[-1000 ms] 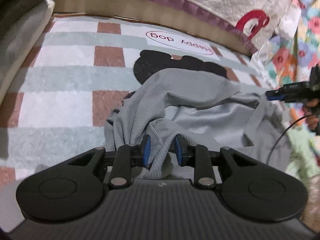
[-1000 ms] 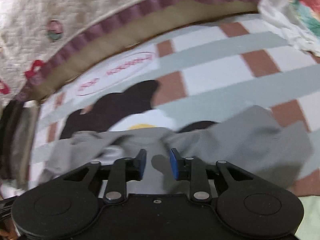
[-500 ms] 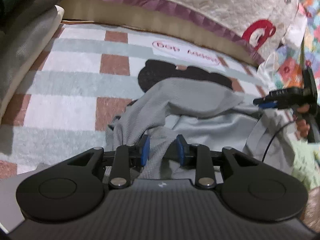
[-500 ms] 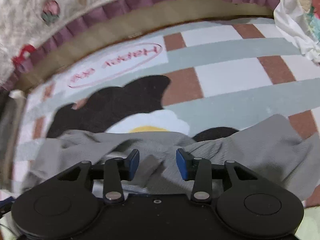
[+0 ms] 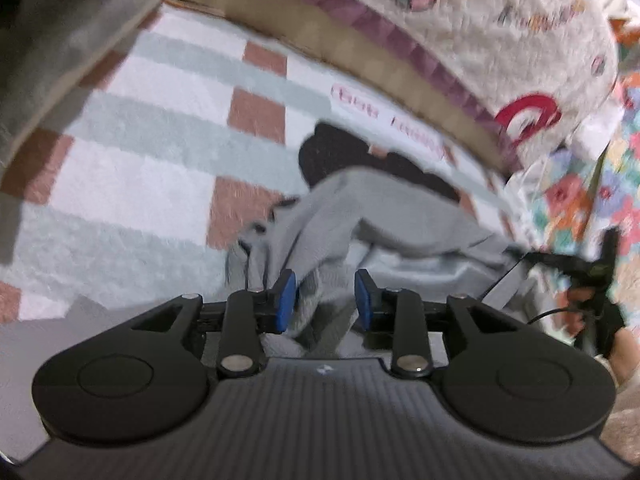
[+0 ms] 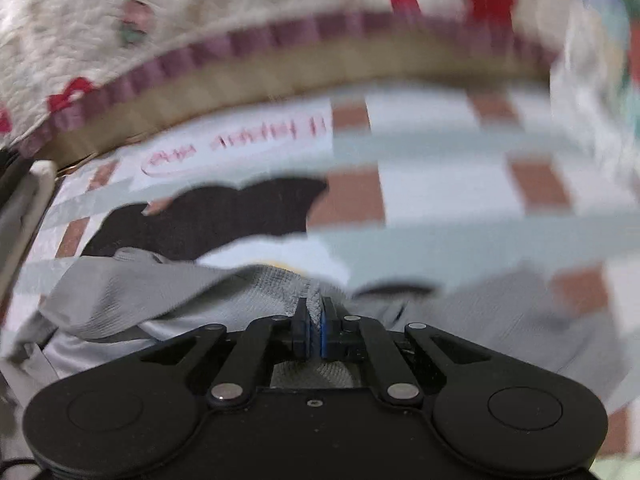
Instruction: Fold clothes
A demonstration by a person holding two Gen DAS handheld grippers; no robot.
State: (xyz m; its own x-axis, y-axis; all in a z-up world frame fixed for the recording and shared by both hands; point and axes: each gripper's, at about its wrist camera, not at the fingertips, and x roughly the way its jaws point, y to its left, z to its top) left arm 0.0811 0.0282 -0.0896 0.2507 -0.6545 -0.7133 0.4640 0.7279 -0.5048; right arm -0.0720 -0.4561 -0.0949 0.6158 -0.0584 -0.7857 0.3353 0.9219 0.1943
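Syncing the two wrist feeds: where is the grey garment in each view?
Left wrist: grey garment lies centre to right, bunched between the open left tool; right tool grips its far edge.
Right wrist: grey garment spans the lower middle, pinched in the shut right tool.
Shared landmark: black dog print on the checked blanket.
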